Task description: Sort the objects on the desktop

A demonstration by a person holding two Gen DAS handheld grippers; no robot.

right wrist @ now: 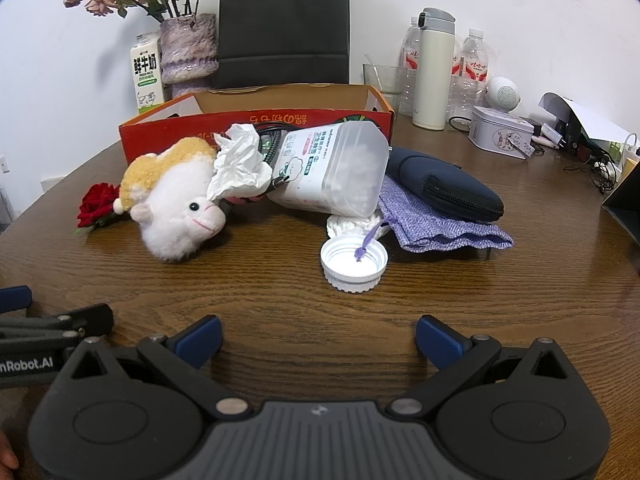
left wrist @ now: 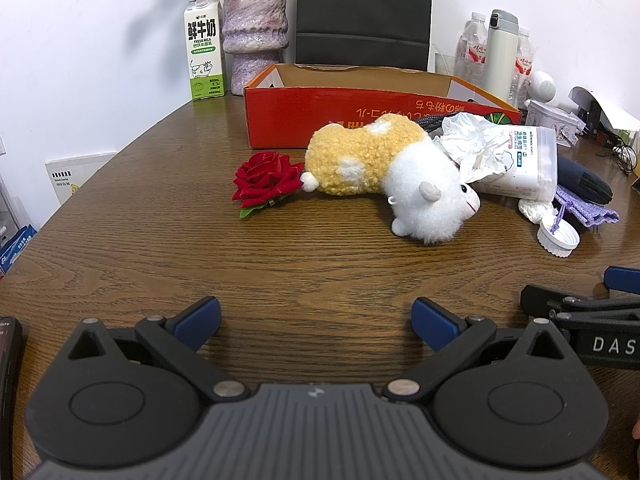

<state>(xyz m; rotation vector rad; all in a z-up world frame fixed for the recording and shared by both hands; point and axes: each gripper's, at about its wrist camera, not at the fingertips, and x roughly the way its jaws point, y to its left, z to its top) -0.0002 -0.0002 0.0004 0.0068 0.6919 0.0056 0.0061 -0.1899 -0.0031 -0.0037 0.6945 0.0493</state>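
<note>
A yellow and white plush sheep (left wrist: 384, 172) (right wrist: 176, 200) lies on its side on the wooden table, in front of an open red cardboard box (left wrist: 360, 120) (right wrist: 256, 120). A red fabric rose (left wrist: 266, 180) (right wrist: 98, 204) touches its tail. A tipped clear cotton-swab jar (left wrist: 528, 164) (right wrist: 336, 168), crumpled tissue (left wrist: 472, 144) (right wrist: 240, 160), white lid (left wrist: 558, 236) (right wrist: 354, 258), purple pouch (right wrist: 436, 224) and navy case (right wrist: 444, 184) lie to the right. My left gripper (left wrist: 316, 320) and right gripper (right wrist: 318, 338) are open, empty and low near the table's front.
At the back stand a milk carton (left wrist: 204, 48), a vase with flowers (left wrist: 256, 28), a black bag (left wrist: 364, 12), water bottles (right wrist: 468, 68), a cream flask (right wrist: 434, 68), a glass (right wrist: 382, 76) and a tin (right wrist: 500, 130). Cables and papers lie at the far right.
</note>
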